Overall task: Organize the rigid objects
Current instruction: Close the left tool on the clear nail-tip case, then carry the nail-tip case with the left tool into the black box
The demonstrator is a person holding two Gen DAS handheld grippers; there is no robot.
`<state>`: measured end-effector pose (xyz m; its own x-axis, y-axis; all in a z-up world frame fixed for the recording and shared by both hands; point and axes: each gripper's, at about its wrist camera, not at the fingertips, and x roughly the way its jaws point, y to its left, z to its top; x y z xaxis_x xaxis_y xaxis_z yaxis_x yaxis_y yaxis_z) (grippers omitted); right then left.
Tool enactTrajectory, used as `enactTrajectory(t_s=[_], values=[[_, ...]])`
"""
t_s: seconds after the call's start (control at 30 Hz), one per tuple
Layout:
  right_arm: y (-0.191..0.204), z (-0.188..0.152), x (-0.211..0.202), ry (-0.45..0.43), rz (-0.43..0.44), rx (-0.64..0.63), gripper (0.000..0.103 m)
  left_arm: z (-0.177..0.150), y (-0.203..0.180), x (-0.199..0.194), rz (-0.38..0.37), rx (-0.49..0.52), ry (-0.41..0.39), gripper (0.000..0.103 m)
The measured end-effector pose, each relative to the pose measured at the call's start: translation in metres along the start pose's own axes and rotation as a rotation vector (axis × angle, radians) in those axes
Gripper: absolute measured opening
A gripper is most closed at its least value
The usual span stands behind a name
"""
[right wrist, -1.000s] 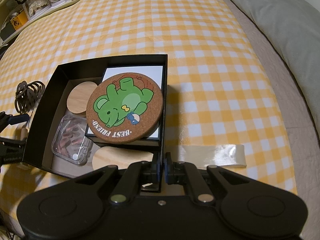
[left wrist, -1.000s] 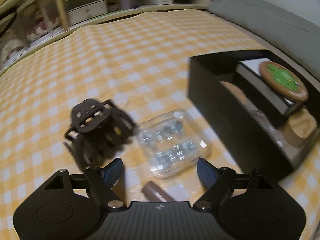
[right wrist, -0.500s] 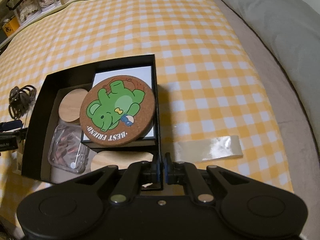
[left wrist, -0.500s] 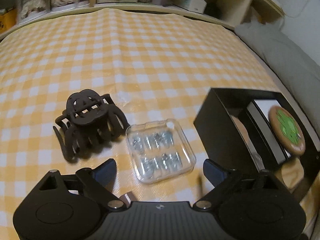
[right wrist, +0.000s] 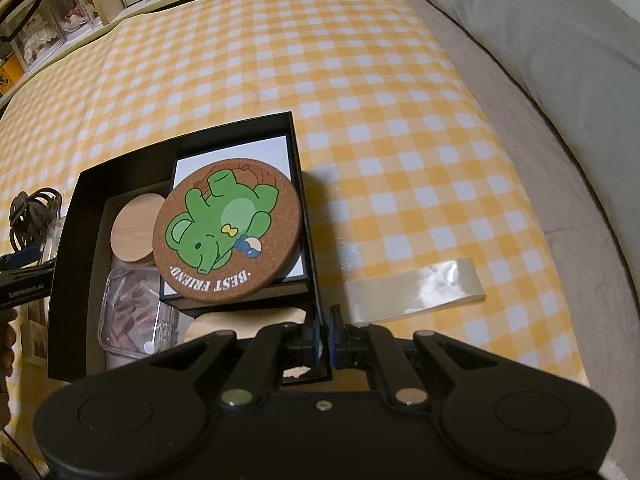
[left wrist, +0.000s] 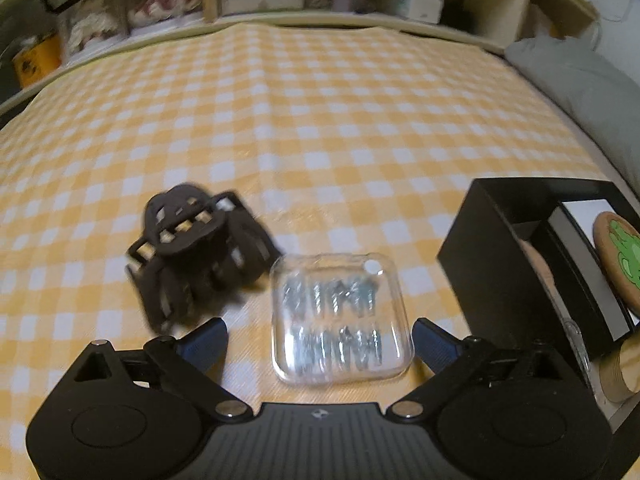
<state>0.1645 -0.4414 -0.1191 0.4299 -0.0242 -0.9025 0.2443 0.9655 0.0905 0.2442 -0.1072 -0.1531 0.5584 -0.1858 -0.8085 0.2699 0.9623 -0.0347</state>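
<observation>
My left gripper (left wrist: pixel 319 334) hangs with jaws wide around the clear plastic case of metal bits (left wrist: pixel 340 318); closing comes next; my right gripper (right wrist: pixel 325 334) pinches the black box's wall (right wrist: pixel 316 280).

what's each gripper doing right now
left gripper: open, holding nothing, clear case between its fingers
right gripper: shut on the black box wall
</observation>
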Motion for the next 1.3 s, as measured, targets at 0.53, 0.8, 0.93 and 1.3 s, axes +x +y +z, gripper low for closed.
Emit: enactTrajectory(t_s=[0.53,0.8,0.93,1.3], values=[[0.027,-0.011,-0.007,-0.003,-0.026,-0.054,0.004,0.009,-0.009,-0.002,-0.029,0.025,0.014,0.073],[0.027,-0.011,-0.007,-0.003,-0.025,-0.057,0.004,0.028,0.009,-0.033,-0.112,-0.204,0.007,0.073],[0.027,-0.011,-0.007,-0.004,-0.025,-0.057,0.004,0.033,0.007,-0.061,-0.147,-0.258,-0.047,0.073],[0.027,-0.013,-0.007,-0.003,-0.022,-0.062,0.004,0.018,-0.045,-0.102,-0.251,-0.230,-0.036,0.073]])
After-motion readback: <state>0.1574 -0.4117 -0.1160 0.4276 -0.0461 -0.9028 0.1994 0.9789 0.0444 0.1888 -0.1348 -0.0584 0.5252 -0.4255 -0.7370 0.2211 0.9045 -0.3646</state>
